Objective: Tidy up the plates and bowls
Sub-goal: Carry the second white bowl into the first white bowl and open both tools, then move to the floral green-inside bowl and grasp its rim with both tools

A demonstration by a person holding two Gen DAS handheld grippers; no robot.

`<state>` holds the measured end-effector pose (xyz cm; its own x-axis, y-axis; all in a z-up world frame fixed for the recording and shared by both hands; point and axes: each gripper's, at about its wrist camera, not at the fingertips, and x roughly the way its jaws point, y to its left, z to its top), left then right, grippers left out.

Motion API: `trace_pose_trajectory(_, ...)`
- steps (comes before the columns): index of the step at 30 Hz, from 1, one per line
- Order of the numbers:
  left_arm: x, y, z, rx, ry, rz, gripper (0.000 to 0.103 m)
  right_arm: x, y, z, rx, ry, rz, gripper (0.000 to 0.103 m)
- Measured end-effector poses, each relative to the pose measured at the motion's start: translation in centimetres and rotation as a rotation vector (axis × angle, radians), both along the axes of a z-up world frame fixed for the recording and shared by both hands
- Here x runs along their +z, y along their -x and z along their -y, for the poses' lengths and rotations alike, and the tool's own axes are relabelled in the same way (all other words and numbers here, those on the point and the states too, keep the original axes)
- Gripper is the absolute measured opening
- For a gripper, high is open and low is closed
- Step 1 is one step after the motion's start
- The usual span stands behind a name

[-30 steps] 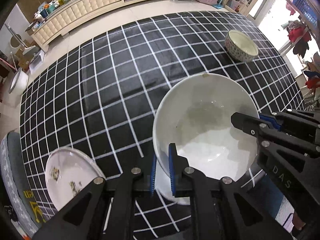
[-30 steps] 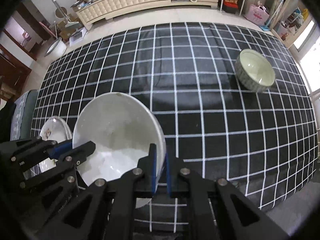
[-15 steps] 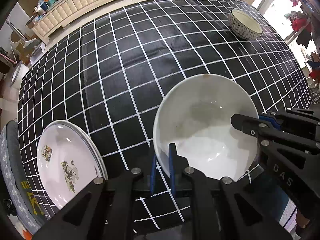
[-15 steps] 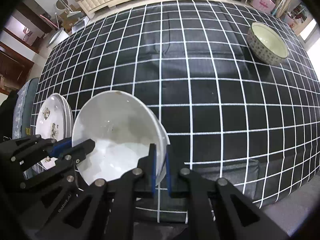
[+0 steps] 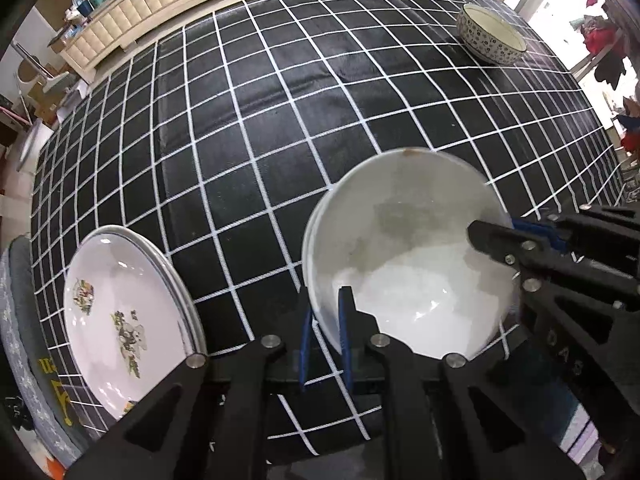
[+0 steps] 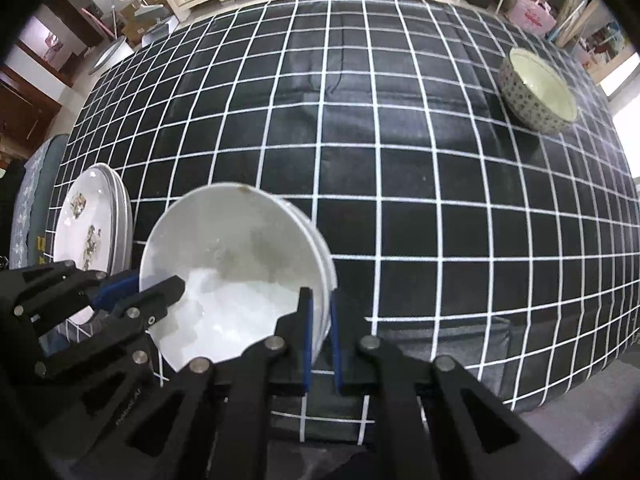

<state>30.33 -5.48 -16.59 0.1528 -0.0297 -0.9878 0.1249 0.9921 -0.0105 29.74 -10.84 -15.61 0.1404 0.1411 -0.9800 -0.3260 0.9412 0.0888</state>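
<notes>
Above the near edge of the checked black worktop point(image 5: 248, 128), I hold the white bowl point(image 5: 408, 264) with both tools: my left gripper point(image 5: 324, 332) is clamped narrow on its near-left rim, and my right gripper point(image 6: 318, 332) pinches the opposite rim the same way. To the bowl's left a stack of flowered plates point(image 5: 120, 312) lies near the worktop's edge. Well apart, at the far right, stands a patterned bowl point(image 6: 536, 90).
</notes>
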Motion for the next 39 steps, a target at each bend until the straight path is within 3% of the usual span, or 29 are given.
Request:
trace_pose_trajectory(5, 0.3, 0.3, 0.2, -0.018, -0.020, 0.009, 0.014, 0.0, 0.0, 0.2, 0.004, -0.009, -0.006, 0.011)
trace_pose_trajectory(12, 2.3, 0.1, -0.7, -0.013, -0.038, 0.046, 0.026, 1.0, -0.3, 1.1, -0.014, -0.044, -0.007, 0.017)
trace_pose_trajectory(17, 3.8, -1.6, -0.4, -0.004, -0.012, 0.053, 0.026, 3.3, -1.6, 3.8, -0.059, -0.055, 0.045, 0.045)
trace_pose_trajectory(24, 6.9, -6.6, 3.5, -0.065, -0.018, 0.103, 0.026, 6.2, -5.7, 9.0, -0.143, -0.037, 0.110, 0.045)
trace_pose_trajectory(30, 8.3, -11.9, 7.7, -0.116, 0.006, 0.123, 0.026, 7.0, -9.8, 13.3, -0.221, -0.041, 0.107, 0.045)
trace_pose_trajectory(39, 7.4, -17.8, 13.1, -0.150, 0.026, 0.128, 0.026, 6.7, -14.7, 18.6, -0.313, -0.024, 0.116, 0.045)
